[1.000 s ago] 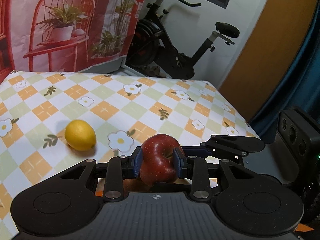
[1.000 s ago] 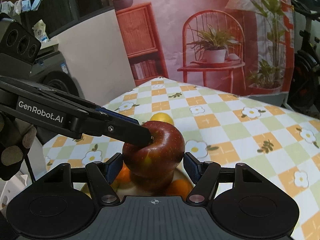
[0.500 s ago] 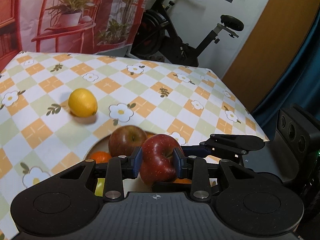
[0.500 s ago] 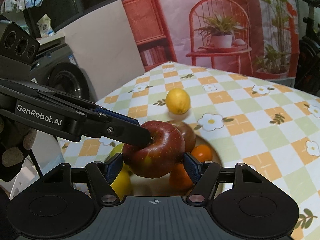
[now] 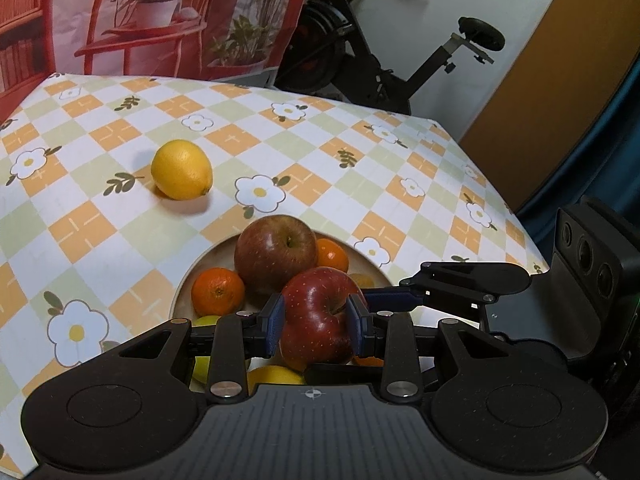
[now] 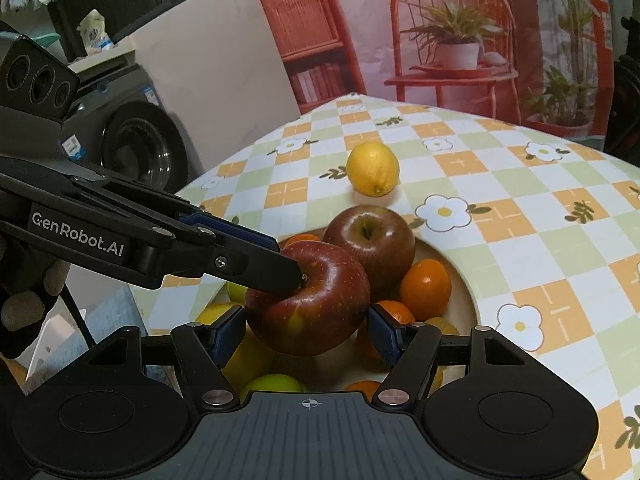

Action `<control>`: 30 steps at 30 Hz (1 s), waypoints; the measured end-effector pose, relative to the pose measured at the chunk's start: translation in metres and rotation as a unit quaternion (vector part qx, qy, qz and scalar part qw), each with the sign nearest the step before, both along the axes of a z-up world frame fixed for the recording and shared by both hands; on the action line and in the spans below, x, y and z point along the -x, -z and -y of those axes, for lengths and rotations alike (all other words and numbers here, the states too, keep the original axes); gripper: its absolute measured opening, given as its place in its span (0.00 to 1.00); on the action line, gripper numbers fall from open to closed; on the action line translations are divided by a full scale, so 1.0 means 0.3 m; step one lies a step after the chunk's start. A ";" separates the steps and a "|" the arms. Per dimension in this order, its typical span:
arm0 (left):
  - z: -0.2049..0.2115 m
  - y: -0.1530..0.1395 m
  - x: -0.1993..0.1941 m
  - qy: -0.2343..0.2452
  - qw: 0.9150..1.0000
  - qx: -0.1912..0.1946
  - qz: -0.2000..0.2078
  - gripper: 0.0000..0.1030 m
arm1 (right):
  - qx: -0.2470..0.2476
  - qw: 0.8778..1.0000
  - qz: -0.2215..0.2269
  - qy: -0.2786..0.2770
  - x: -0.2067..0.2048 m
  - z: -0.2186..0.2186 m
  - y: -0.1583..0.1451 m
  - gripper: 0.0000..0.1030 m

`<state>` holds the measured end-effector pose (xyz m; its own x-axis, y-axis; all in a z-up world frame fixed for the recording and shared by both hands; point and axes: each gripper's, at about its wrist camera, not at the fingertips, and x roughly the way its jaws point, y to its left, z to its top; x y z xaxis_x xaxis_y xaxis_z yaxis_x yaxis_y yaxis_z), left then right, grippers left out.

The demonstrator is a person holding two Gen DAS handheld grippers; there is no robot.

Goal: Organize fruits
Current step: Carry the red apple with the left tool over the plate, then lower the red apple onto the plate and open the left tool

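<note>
A bowl (image 5: 182,292) sits on the bench (image 5: 360,184) with an apple (image 5: 274,254) and small citrus fruits inside it. Above the bowl a second apple (image 5: 316,320) sits between the pads of both hand-held grippers. Beyond the bowl, a lemon (image 5: 181,169) lies alone on the bench.

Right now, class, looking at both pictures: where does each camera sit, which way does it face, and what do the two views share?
Left wrist view: sits on the left gripper, looking down along its fingers at the red apple they pinch above the bowl.
Right wrist view: sits on the right gripper, whose fingers flank that apple; a gloved hand shows.
Shared: apple, bowl, lemon, each other's gripper.
</note>
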<state>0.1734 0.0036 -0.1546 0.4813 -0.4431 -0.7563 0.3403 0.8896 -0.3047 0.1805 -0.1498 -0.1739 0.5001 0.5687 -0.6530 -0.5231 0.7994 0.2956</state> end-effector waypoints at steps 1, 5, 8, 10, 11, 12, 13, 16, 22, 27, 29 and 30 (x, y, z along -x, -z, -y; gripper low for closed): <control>-0.001 0.002 -0.001 -0.001 1.000 0.000 0.000 0.34 | 0.000 1.000 -0.001 -0.001 -0.002 -0.001 0.003 0.61; -0.010 0.005 -0.007 -0.007 1.000 0.004 -0.003 0.34 | -0.003 1.000 -0.004 -0.004 -0.011 -0.004 0.005 0.61; -0.013 0.005 -0.007 -0.009 1.000 0.006 -0.003 0.34 | -0.004 1.000 -0.006 -0.007 -0.018 -0.007 0.003 0.61; -0.017 0.006 -0.008 -0.011 1.000 0.009 -0.004 0.34 | -0.004 1.000 -0.007 -0.008 -0.020 -0.009 0.004 0.61; -0.018 0.007 -0.009 -0.012 1.000 0.010 -0.005 0.34 | -0.004 1.000 -0.007 -0.007 -0.020 -0.009 0.004 0.61; -0.018 0.007 -0.009 -0.012 1.000 0.011 -0.006 0.34 | -0.004 1.000 -0.007 -0.007 -0.020 -0.009 0.004 0.61; -0.018 0.009 -0.009 -0.012 1.000 0.012 -0.006 0.34 | -0.004 1.000 -0.007 -0.007 -0.021 -0.009 0.004 0.61; -0.017 0.009 -0.008 -0.013 1.000 0.012 -0.006 0.34 | -0.002 1.000 -0.007 -0.006 -0.020 -0.012 0.003 0.61; -0.022 0.014 -0.011 -0.017 1.000 0.016 -0.010 0.35 | 0.001 1.000 -0.005 -0.007 -0.019 -0.014 0.004 0.61; -0.028 0.018 -0.015 -0.024 1.000 0.014 -0.010 0.35 | 0.001 1.000 -0.004 -0.007 -0.018 -0.014 0.004 0.62; -0.031 0.019 -0.017 -0.027 0.999 0.015 -0.011 0.35 | 0.003 1.000 -0.004 -0.008 -0.017 -0.013 0.005 0.62; -0.032 0.019 -0.019 -0.027 0.999 0.015 -0.012 0.35 | 0.003 1.000 -0.003 -0.008 -0.017 -0.013 0.005 0.62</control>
<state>0.1790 0.0132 -0.1604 0.4877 -0.4403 -0.7538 0.2846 0.8965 -0.3396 0.1855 -0.1458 -0.1754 0.4869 0.5719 -0.6602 -0.5335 0.7932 0.2937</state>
